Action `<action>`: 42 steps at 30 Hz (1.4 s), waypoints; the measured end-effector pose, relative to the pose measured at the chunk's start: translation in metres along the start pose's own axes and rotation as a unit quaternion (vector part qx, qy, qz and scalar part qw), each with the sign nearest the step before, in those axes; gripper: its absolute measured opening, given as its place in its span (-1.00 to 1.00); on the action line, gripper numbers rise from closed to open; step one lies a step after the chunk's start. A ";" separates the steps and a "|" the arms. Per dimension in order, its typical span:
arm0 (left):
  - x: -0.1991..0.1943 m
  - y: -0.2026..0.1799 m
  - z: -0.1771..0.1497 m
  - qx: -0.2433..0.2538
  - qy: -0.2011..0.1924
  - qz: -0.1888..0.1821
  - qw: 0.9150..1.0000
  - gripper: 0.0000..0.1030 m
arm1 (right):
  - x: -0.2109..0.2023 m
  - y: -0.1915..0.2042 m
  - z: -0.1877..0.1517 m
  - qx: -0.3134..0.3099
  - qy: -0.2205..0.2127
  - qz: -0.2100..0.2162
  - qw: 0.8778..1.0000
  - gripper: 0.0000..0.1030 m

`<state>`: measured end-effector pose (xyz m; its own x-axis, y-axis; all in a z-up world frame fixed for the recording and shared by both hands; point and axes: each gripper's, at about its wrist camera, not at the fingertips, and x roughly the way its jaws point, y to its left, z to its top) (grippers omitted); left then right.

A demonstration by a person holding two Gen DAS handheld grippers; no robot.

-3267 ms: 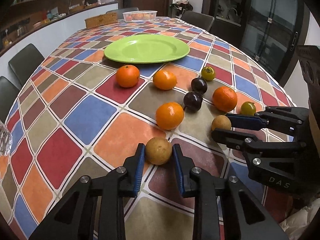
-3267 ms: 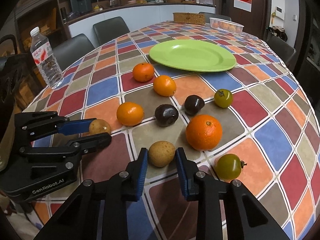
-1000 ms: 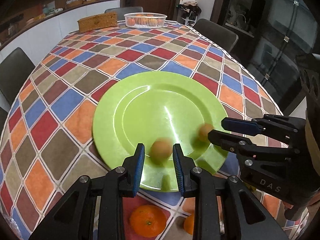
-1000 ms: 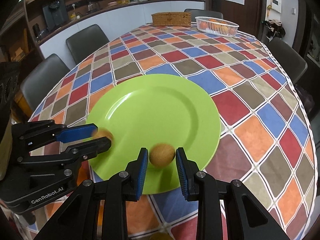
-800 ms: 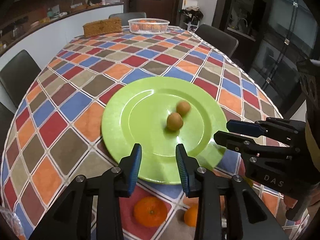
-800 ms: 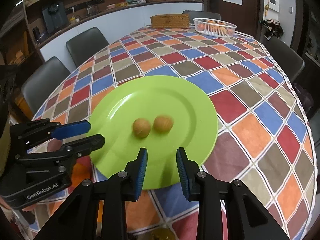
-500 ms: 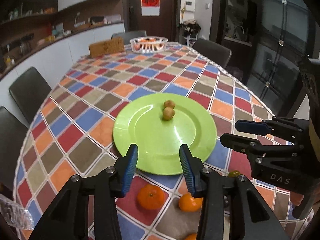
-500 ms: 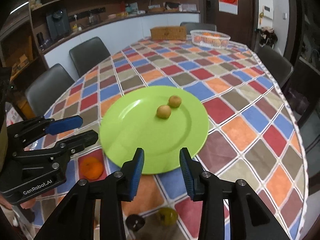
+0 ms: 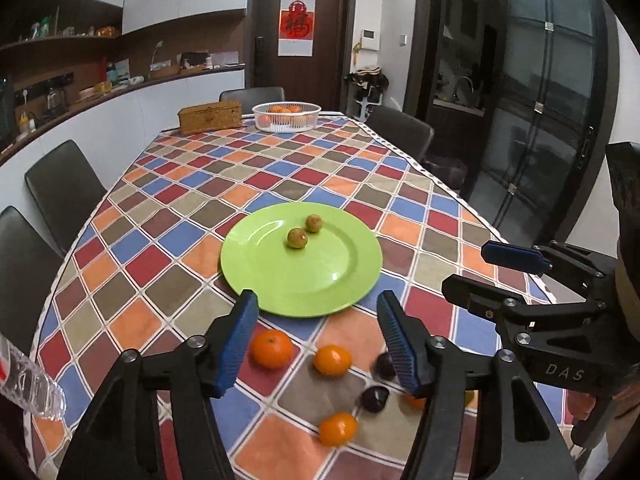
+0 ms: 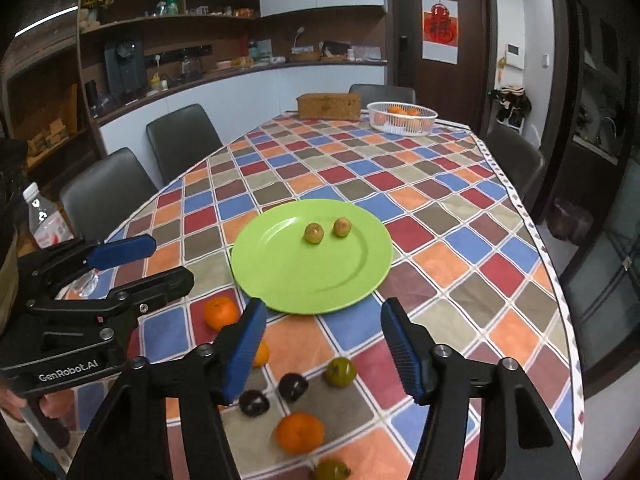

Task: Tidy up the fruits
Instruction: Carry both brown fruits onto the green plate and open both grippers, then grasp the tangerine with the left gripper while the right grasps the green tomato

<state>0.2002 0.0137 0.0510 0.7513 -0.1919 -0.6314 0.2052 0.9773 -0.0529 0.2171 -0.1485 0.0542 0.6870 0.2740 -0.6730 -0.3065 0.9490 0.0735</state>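
Observation:
Two small brown fruits (image 9: 297,237) (image 9: 313,223) lie side by side on the green plate (image 9: 336,280), also in the right wrist view (image 10: 313,233) (image 10: 342,227) on the plate (image 10: 304,280). My left gripper (image 9: 318,338) is open and empty, held above the table short of the plate. My right gripper (image 10: 324,346) is open and empty too. Oranges (image 9: 272,349) (image 9: 332,360) (image 9: 338,429), dark plums (image 9: 374,398) (image 10: 293,387) and green fruits (image 10: 340,372) lie on the cloth below the grippers.
The checked tablecloth (image 9: 180,248) covers a long table with dark chairs (image 9: 60,188) around. A white basket of oranges (image 9: 286,116) and a wicker box (image 9: 210,116) stand at the far end. A water bottle (image 10: 44,224) stands at the left edge.
Both grippers let go of the brown fruits onto the plate, opened wide, and pulled back and up from the plate.

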 end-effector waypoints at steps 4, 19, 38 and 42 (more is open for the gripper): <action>-0.014 -0.008 -0.011 0.010 -0.005 0.001 1.000 0.31 | -0.014 -0.001 -0.010 0.008 -0.002 -0.003 1.000 0.30; -0.030 -0.012 -0.057 -0.014 0.022 -0.005 1.000 0.54 | -0.031 0.004 -0.059 0.024 0.023 -0.009 0.999 0.32; 0.009 -0.017 -0.097 0.021 0.097 0.001 0.995 0.54 | 0.003 -0.009 -0.110 0.071 0.118 -0.020 0.990 0.32; 0.021 -0.017 -0.100 0.028 0.112 -0.006 0.993 0.54 | 0.011 -0.014 -0.115 0.079 0.131 -0.021 0.988 0.32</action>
<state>0.1497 0.0017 -0.0391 0.5908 -0.1727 -0.7882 0.2524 0.9674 -0.0228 0.1528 -0.1769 -0.0390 0.4958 0.2030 -0.8444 -0.1597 0.9770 0.1412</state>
